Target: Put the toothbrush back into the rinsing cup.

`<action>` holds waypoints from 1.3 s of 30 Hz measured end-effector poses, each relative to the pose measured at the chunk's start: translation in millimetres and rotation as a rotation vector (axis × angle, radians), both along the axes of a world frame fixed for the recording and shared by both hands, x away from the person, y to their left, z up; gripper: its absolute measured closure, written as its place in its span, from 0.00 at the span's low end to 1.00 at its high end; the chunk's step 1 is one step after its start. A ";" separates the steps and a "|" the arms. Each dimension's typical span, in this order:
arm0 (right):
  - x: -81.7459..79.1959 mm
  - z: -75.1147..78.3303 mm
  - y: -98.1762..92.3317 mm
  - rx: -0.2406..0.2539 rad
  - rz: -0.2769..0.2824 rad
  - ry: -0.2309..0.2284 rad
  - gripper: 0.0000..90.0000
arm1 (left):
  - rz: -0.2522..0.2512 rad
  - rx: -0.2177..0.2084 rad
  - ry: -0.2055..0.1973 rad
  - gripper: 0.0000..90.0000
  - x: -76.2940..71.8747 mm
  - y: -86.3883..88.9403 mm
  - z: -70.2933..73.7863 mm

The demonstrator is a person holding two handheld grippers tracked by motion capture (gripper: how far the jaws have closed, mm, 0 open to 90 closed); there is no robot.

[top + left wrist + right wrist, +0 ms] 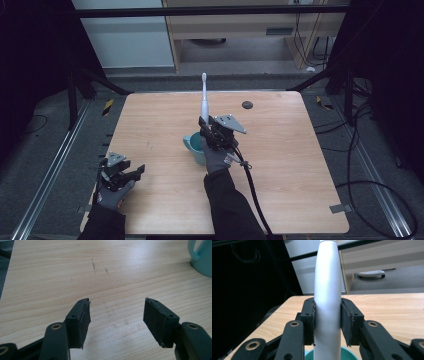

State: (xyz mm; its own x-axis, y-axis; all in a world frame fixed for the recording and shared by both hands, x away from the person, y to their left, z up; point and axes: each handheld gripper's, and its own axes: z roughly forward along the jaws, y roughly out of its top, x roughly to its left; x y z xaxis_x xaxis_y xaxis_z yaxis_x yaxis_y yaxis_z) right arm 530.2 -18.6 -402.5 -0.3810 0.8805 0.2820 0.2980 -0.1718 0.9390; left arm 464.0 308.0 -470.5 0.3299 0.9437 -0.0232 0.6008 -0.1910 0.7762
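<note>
- Resting low at the desk's (pixel 280 200) near-left corner, the left gripper (pixel 131 173) keeps its fingers (pixel 79 320) wide apart over bare wood, nothing between them; in the left gripper view a teal cup (pixel 202 257) sits well off toward that view's upper right.
- Toward the middle of the desk, the right gripper (pixel 204 131) has its fingers (pixel 309 320) clamped on either side of a white electric toothbrush (pixel 204 102), gripping the thick lower part of its handle.
- Standing upright, the toothbrush has its long axis close to vertical, its brush head topmost and pointing away from the desk, its base directly above the teal cup (pixel 194 145), whose rim shows just beneath the handle in the right gripper view (pixel 322 356). Whether the base already touches the inside of the cup cannot be told.
- Judging from this layout, any coming move turns on a straight vertical line between toothbrush and cup; the right hand is by far the nearer, the left well apart.
- Farther back, a small dark round disc (pixel 247 104) lies near the desk's far edge.
</note>
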 end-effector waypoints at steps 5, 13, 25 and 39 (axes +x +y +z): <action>1.9 -9.9 5.2 -0.020 0.001 0.025 0.74 | -0.002 0.002 0.001 0.42 0.0 -0.3 -0.1; 2.6 -25.0 9.2 -0.035 -0.003 0.064 0.74 | -0.002 0.002 0.002 0.42 0.1 -0.3 -0.2; 1.9 -42.1 10.7 -0.075 -0.009 0.126 0.73 | -0.005 0.006 0.005 0.42 0.6 -0.3 -0.6; -4.2 -37.3 9.7 -0.118 0.014 0.128 0.71 | -0.006 0.009 0.008 0.42 0.6 -1.2 -1.1</action>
